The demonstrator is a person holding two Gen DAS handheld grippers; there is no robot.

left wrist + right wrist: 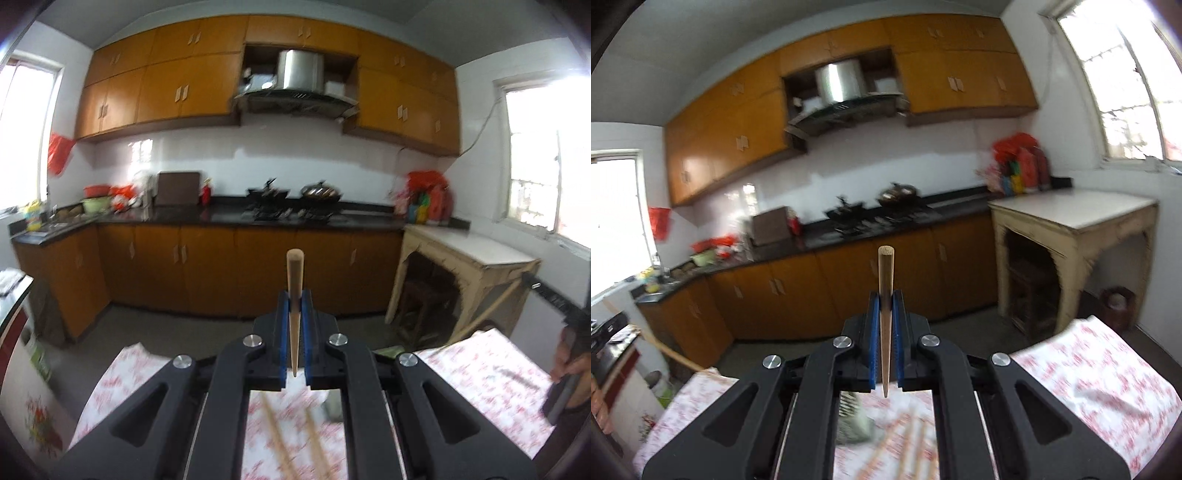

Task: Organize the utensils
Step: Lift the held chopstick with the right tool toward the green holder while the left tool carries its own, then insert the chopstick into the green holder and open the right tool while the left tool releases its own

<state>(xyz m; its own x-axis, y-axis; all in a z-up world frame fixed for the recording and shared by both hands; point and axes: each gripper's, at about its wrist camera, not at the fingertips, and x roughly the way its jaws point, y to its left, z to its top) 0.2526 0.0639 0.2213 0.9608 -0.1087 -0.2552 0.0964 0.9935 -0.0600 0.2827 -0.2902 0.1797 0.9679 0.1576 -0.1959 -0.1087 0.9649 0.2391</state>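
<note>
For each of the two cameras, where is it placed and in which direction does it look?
Left wrist: sits on the left tool, facing the kitchen counter; its blue pads clamp a chopstick; the person's other hand shows at right.
Right wrist: sits on the right tool, facing the same kitchen, tilted; it clamps a chopstick.
Shared: range hood, stove, patterned tablecloth.

Chopsticks (280,439), apparently on table (491,373).
</note>
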